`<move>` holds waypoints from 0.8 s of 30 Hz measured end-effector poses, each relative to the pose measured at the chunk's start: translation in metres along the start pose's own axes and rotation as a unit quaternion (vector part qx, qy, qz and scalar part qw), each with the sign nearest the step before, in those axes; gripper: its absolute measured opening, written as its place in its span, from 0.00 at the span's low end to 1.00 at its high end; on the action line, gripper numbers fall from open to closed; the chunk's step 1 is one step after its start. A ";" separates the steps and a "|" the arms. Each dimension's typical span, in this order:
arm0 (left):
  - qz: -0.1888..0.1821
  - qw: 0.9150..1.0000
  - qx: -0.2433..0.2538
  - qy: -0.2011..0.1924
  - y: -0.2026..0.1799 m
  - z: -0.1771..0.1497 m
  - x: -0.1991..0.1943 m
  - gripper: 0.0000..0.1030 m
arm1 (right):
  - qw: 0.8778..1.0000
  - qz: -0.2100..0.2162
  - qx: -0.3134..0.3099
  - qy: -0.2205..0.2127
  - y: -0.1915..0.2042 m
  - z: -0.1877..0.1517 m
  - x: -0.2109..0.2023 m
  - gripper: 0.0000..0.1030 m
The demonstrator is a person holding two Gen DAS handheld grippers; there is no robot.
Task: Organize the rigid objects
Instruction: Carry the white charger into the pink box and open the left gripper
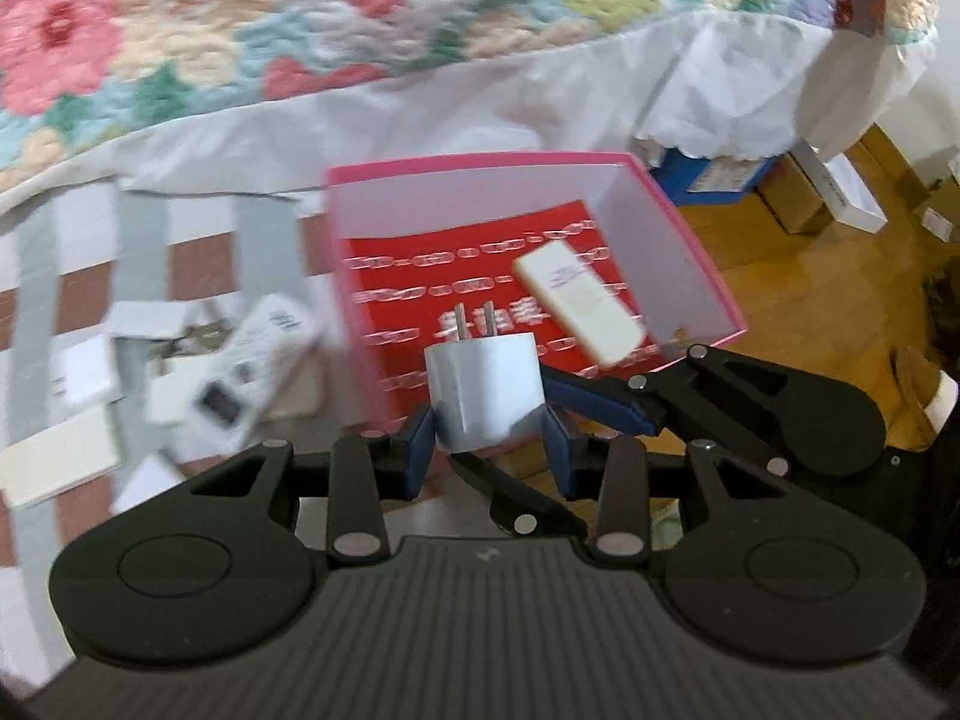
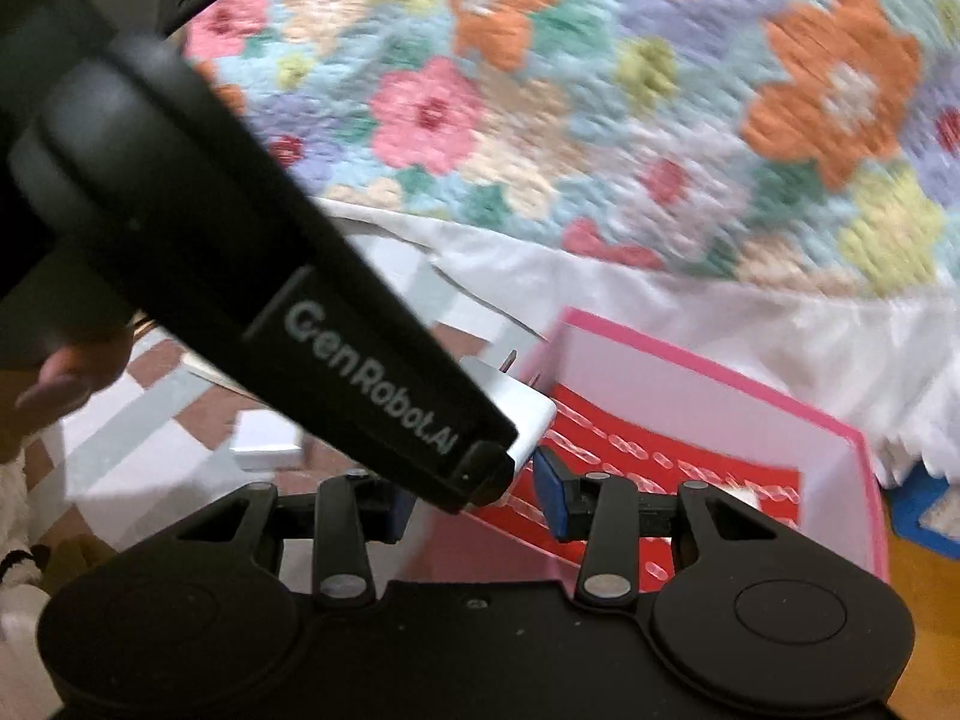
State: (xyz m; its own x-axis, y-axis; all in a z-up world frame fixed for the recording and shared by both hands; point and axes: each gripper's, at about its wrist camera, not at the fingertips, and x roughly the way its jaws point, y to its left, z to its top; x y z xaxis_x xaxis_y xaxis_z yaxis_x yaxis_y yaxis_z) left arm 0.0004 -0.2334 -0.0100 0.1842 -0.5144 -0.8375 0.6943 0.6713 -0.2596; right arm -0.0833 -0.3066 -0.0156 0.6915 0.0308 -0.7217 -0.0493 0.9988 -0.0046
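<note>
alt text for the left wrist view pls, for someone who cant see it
The left tool grips a white plug adapter, prongs up, in front of an open pink box with a red sheet and a white stick-shaped device inside. The right tool reaches in from the right beside the adapter. White cards and a remote lie left of the box; a floral quilt lies behind.

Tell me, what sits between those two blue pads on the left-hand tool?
A white plug adapter, prongs pointing away, is clamped between the left gripper pads above the pink box. The left wrist view shows it.
</note>
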 end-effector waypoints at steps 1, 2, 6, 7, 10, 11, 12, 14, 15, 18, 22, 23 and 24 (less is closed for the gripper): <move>0.000 1.000 0.007 0.005 -0.009 0.005 0.010 0.37 | 1.000 -0.004 0.002 0.006 -0.011 -0.003 0.003 0.45; 0.004 1.000 0.012 0.011 -0.018 0.008 0.023 0.37 | 1.000 -0.008 0.006 0.011 -0.019 -0.007 0.006 0.45; 0.009 0.999 0.015 0.038 -0.042 0.021 0.068 0.37 | 0.998 -0.019 0.046 0.043 -0.055 -0.023 0.028 0.45; 0.007 0.999 0.012 0.041 -0.044 0.025 0.077 0.37 | 0.996 -0.010 0.074 0.042 -0.066 -0.025 0.031 0.46; -0.005 0.998 -0.014 0.057 -0.042 0.039 0.093 0.37 | 0.983 0.030 0.172 0.055 -0.105 -0.027 0.045 0.46; -0.008 0.997 -0.027 0.066 -0.039 0.044 0.099 0.37 | 0.976 0.048 0.202 0.059 -0.117 -0.027 0.052 0.46; -0.010 0.996 -0.036 0.075 -0.035 0.049 0.105 0.37 | 0.971 0.060 0.222 0.064 -0.125 -0.028 0.058 0.46; -0.014 0.992 -0.066 0.103 -0.024 0.057 0.120 0.37 | 0.964 0.082 0.237 0.085 -0.134 -0.028 0.072 0.46; -0.016 0.990 -0.080 0.115 -0.018 0.059 0.127 0.37 | 0.962 0.087 0.240 0.097 -0.136 -0.026 0.080 0.46; -0.022 0.982 -0.118 0.146 -0.006 0.060 0.151 0.37 | 0.950 0.090 0.263 0.142 -0.137 -0.029 0.096 0.46; -0.030 0.972 -0.159 0.172 -0.002 0.051 0.180 0.37 | 0.938 0.067 0.272 0.205 -0.141 -0.032 0.117 0.46; -0.029 0.972 -0.159 0.169 -0.005 0.049 0.183 0.37 | 0.939 0.059 0.266 0.209 -0.141 -0.033 0.117 0.46; -0.031 0.973 -0.160 0.167 -0.007 0.049 0.185 0.37 | 0.940 0.050 0.261 0.213 -0.142 -0.032 0.118 0.46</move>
State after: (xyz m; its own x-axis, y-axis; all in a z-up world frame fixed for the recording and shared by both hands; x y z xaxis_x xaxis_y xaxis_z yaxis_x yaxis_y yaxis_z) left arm 0.0635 -0.3597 -0.1392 -0.1239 -0.3936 -0.9109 0.4357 0.8032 -0.4063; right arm -0.0175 -0.4465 -0.1220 0.3446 0.2191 -0.9128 0.3376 0.8784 0.3383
